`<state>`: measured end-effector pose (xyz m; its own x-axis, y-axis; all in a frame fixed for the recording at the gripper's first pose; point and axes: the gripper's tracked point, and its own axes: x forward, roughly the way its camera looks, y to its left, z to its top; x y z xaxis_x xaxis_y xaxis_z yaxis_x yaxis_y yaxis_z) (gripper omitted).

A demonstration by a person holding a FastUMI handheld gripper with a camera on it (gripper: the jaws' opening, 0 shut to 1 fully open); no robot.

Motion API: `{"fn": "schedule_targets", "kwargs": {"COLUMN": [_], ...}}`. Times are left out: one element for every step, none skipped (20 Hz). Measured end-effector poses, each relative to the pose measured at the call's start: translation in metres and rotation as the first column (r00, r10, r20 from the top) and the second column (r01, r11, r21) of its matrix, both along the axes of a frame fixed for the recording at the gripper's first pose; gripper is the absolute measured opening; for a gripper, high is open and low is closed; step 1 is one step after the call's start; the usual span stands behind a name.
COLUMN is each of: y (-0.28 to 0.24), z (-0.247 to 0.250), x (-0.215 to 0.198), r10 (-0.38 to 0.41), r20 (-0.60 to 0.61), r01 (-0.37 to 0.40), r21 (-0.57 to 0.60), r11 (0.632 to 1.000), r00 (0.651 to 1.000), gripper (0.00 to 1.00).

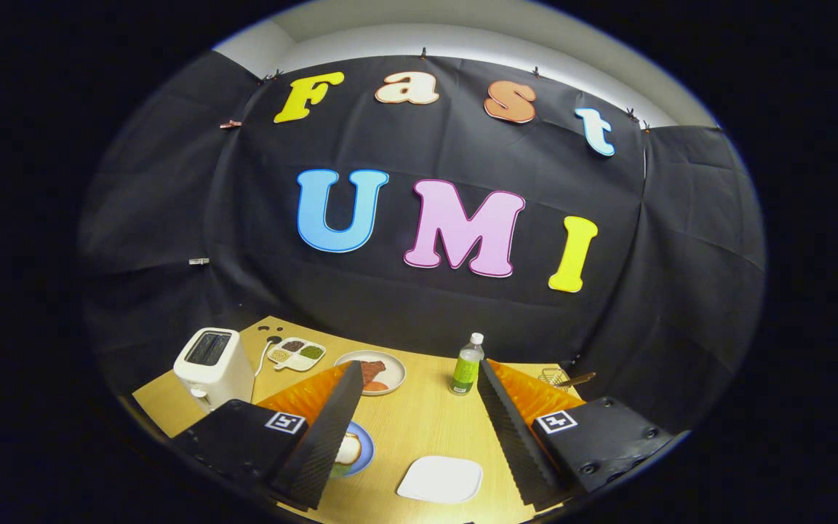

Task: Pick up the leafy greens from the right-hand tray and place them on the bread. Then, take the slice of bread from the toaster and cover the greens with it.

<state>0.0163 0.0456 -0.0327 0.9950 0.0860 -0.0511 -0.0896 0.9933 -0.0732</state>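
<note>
Tool held high over the tabletop, fingers spread wide, gripping nothing.

Beside the left finger we see a blue plate with bread and, perhaps, a sliver of greens at its edge; too hidden to tell. The toaster stands beyond, left. Leaves are light and limp, so we'd pinch them gently at the bunched middle; toast is stiff but crumbly.
</note>
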Motion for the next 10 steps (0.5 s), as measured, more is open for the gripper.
{"fn": "schedule_targets", "kwargs": {"y": [-0.0005,-0.0007,-0.0002,-0.0011,-0.0011,-0.0009,-0.0005,0.0005,0.0014,0.0027], "z": [0.0005,0.0018,0.0033,0.0039,0.0047,0.0046,0.0044,0.0041,0.0039,0.0037], "x": [0.0001,0.0008,0.0012,0.0013,0.0018,0.0026,0.0031,0.0029,0.0029,0.0027], "r10": [-0.002,-0.002,-0.001,-0.001,-0.002,-0.002,-0.002,0.0,0.003,0.006], "r20": [0.0,0.001,0.004,0.006,0.009,0.009,0.01,0.007,0.007,0.007], "r01": [0.002,0.002,0.001,0.001,0.002,0.002,0.002,0.0,-0.003,-0.006], "r21": [0.004,0.008,0.01,0.009,0.008,0.006,0.006,0.007,0.008,0.009], "r11": [1.0,1.0,1.0,1.0,1.0,1.0,1.0,1.0,1.0,1.0], "r00": [1.0,1.0,1.0,1.0,1.0,1.0,1.0,1.0,1.0,1.0], "gripper": [0.98,0.98,0.98,0.98,0.98,0.98,0.99,0.98,0.99,0.98]}}
